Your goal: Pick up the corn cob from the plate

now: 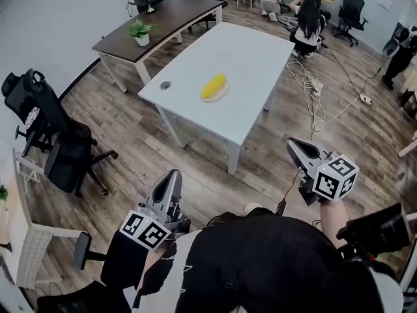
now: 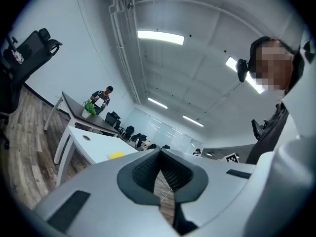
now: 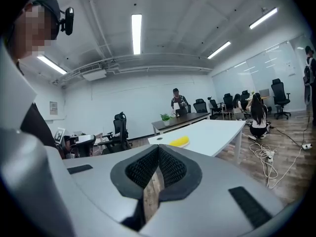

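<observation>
The corn cob point(image 1: 214, 85) lies on its plate point(image 1: 219, 98) on the white desk point(image 1: 254, 51), well apart from both grippers; the left gripper point(image 1: 173, 176) and right gripper point(image 1: 294, 145) have their jaws together, empty; the approach should probably close in first, spread one gripper's jaws, then straddle the cob's middle.

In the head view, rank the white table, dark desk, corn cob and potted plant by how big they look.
Largest: white table
Next: dark desk
Unranked: corn cob and potted plant look about alike.
</observation>
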`<state>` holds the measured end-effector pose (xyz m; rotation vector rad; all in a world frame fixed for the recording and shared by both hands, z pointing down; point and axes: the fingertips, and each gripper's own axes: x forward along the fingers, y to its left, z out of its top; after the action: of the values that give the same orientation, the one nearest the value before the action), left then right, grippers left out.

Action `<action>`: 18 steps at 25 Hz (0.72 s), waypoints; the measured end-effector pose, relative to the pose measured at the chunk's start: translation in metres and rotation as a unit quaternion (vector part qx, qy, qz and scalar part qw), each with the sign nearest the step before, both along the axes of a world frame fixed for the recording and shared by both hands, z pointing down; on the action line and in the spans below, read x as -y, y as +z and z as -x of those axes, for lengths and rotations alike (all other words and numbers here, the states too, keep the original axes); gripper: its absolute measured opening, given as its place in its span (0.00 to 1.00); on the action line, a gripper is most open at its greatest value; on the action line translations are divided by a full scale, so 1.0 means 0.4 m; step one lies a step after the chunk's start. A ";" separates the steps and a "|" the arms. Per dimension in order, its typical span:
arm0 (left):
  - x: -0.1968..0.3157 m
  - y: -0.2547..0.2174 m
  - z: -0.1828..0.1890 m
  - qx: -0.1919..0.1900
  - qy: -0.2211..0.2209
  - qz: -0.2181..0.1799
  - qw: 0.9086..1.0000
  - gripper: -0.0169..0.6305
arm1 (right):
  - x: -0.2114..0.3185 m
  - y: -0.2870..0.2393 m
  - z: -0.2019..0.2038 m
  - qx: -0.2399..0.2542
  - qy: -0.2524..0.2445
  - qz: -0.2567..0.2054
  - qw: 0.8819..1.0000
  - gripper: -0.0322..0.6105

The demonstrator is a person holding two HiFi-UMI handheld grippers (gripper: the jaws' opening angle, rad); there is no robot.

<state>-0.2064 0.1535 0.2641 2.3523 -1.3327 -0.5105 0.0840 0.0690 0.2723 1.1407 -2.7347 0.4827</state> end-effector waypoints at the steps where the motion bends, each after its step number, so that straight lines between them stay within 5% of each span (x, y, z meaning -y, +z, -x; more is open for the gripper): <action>1: 0.000 0.000 0.004 0.000 -0.001 0.001 1.000 0.05 | 0.003 0.000 0.002 0.007 0.003 0.004 1.000 0.07; 5: -0.014 0.030 0.037 0.003 -0.005 0.011 1.000 0.05 | 0.005 0.035 0.026 0.020 0.028 0.032 0.999 0.07; 12: -0.019 0.033 0.077 -0.038 -0.016 0.008 0.999 0.05 | -0.012 0.110 0.061 -0.038 0.041 0.103 0.993 0.07; 18: -0.025 0.093 0.092 0.018 -0.010 0.044 0.999 0.05 | 0.029 0.159 0.078 0.118 0.057 0.166 0.977 0.07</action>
<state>-0.2431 0.1634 0.3012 2.2897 -1.3665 -0.4089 0.0527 0.0573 0.3360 1.2200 -2.6409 1.1086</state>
